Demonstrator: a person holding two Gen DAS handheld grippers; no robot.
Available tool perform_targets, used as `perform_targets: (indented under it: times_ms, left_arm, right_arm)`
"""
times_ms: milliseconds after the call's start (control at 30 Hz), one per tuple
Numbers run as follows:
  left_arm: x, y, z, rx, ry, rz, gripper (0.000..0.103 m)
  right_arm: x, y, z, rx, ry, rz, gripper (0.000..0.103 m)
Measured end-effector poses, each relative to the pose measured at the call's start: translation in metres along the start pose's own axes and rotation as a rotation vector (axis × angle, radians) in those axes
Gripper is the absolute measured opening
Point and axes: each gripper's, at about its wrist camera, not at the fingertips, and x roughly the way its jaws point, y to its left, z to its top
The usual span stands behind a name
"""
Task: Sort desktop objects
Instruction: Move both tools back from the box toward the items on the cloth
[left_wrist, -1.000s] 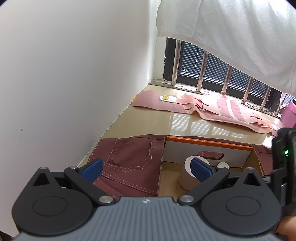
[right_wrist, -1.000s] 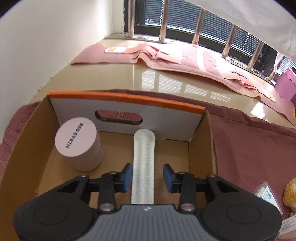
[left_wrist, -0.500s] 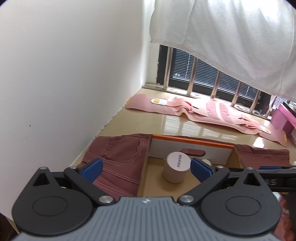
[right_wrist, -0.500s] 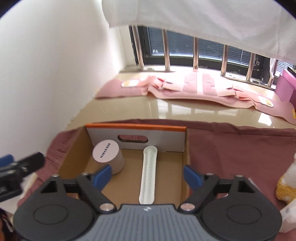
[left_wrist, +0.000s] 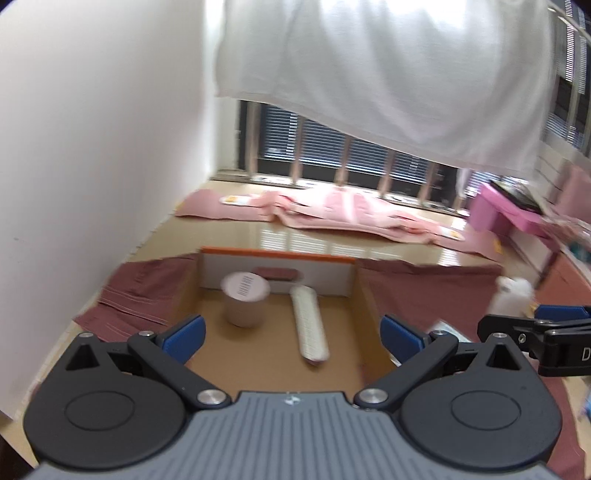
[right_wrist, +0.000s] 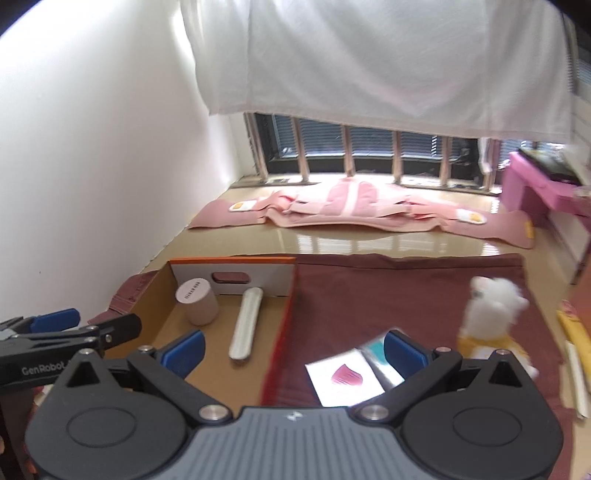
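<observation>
Cardboard box holds white pouch; long axis 12-to-6, lying flat; pink jar upright at its 9; left gripper and right gripper both spread wide, empty.

- I see a glossy tan floor carrying everything.
- A maroon cloth is spread on it.
- A pink garment lies by the window.
- On the cloth's left end stands an open cardboard box.
</observation>
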Motion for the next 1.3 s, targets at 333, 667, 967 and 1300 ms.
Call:
perform_targets:
  times_ms: [333, 667, 967, 1300]
  left_arm:
    - [-0.037, -0.058, -0.053, 0.079, -0.036, -0.099, 0.103]
    - [-0.06, -0.091, -0.11, 0.106, -0.061, -0.134, 0.103]
    - [-0.081, -0.105, -0.142, 0.14, -0.097, -0.125, 0.103]
    - [-0.082, -0.113, -0.143, 0.158, -0.097, -0.106, 0.103]
  right_arm:
    - [-0.072, -0.048, -0.07, 0.032, -0.105, -0.113, 0.103]
    - [-0.106, -0.067, -0.138, 0.081, -0.176, -0.15, 0.103]
    - [-0.124, -0.069, -0.172, 0.086, -0.194, -0.167, 0.103]
    - [-0.13, -0.069, -0.175, 0.078, -0.203, -0.154, 0.103]
